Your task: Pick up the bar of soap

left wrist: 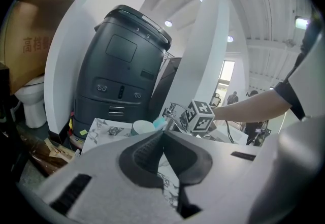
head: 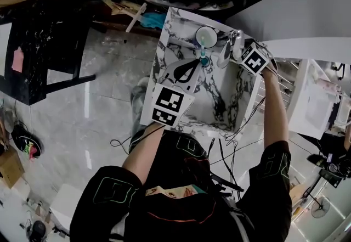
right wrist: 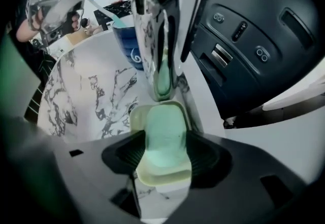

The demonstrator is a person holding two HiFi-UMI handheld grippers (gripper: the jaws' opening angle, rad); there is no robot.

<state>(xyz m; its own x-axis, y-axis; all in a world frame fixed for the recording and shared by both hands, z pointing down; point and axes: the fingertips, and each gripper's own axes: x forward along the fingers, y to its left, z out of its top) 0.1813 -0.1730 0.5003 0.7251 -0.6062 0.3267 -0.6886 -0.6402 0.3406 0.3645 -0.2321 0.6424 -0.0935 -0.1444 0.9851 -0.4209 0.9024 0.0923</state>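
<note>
A pale green bar of soap [right wrist: 163, 134] lies in a cream soap dish [right wrist: 136, 116] at the foot of the chrome faucet [right wrist: 152, 40], on the marble sink's rim. My right gripper [right wrist: 165, 149] is open, with one jaw on each side of the dish. The pads [right wrist: 205, 154] stand close to the dish's sides; whether they touch it I cannot tell. In the head view the right gripper [head: 233, 51] is at the faucet [head: 224, 57] and the soap is hidden. My left gripper [head: 186, 72] hangs over the sink basin, shut with nothing between its jaws [left wrist: 163, 139].
A blue cup [right wrist: 126, 40] holding a toothbrush stands just behind the faucet, also the cup [head: 206, 35] at the sink's back rim. A large black appliance [left wrist: 122, 65] stands behind the marble sink [head: 164, 49]. A toilet [left wrist: 30, 98] is at far left. Cables trail near the sink's front.
</note>
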